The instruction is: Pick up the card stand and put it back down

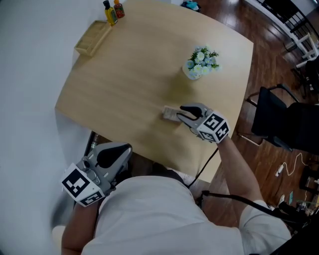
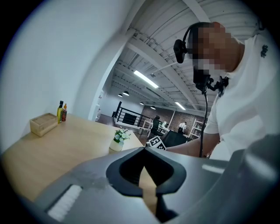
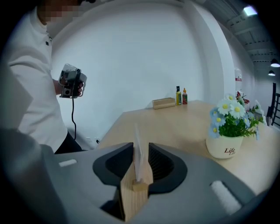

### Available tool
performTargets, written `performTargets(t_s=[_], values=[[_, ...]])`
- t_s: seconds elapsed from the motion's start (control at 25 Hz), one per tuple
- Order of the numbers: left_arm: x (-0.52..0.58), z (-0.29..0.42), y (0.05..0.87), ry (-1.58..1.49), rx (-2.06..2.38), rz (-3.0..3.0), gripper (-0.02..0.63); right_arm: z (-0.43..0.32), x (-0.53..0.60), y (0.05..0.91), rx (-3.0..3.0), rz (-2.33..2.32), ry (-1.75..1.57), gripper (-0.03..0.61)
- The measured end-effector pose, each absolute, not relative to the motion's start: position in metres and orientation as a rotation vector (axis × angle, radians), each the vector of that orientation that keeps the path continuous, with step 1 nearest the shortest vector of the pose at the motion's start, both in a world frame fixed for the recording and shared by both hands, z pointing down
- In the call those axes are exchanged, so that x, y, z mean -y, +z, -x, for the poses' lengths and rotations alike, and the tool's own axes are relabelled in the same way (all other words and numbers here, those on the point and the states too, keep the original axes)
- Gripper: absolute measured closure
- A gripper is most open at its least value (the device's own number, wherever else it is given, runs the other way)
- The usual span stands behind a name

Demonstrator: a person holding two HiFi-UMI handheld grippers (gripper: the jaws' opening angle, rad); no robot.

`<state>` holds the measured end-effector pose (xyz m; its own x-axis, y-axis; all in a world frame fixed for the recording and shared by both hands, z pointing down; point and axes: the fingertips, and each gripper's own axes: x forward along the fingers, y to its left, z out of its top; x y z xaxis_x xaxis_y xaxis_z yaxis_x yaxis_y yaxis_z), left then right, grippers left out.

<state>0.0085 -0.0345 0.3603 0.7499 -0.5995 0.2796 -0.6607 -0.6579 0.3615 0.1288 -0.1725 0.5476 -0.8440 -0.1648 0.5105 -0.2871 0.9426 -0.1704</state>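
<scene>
Card stand (image 3: 131,194): a wooden block with a clear sheet upright in its slot, at the tabletop's near right part; whether it touches the wood cannot be told.
Right gripper (image 1: 185,117): jaws pinch the card stand's block from both sides.
Tabletop (image 1: 129,89): light wood.
Flower pot (image 1: 199,67): white, with pale blue and white flowers, beyond the card stand and apart from it.
Wooden box (image 1: 92,39): at the far left edge, two bottles (image 1: 113,11) just behind it.
Left gripper (image 1: 124,151): off the tabletop's near edge, close to the person's body, jaws pressed together on nothing.
</scene>
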Motion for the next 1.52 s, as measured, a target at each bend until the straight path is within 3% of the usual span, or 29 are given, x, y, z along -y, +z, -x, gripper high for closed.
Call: performTargets(t_s=[0.36, 1.52], values=[[0.033, -0.005, 0.361, 0.179, 0.970, -2.492, 0.611, -0.129, 0.170, 0.549, 2.608, -0.326, 0.321, 0.538], [0.026, 0.003, 0.365, 0.161, 0.968, -2.491, 0.611, -0.129, 0.167, 0.530, 2.652, -0.352, 0.336, 0.558]])
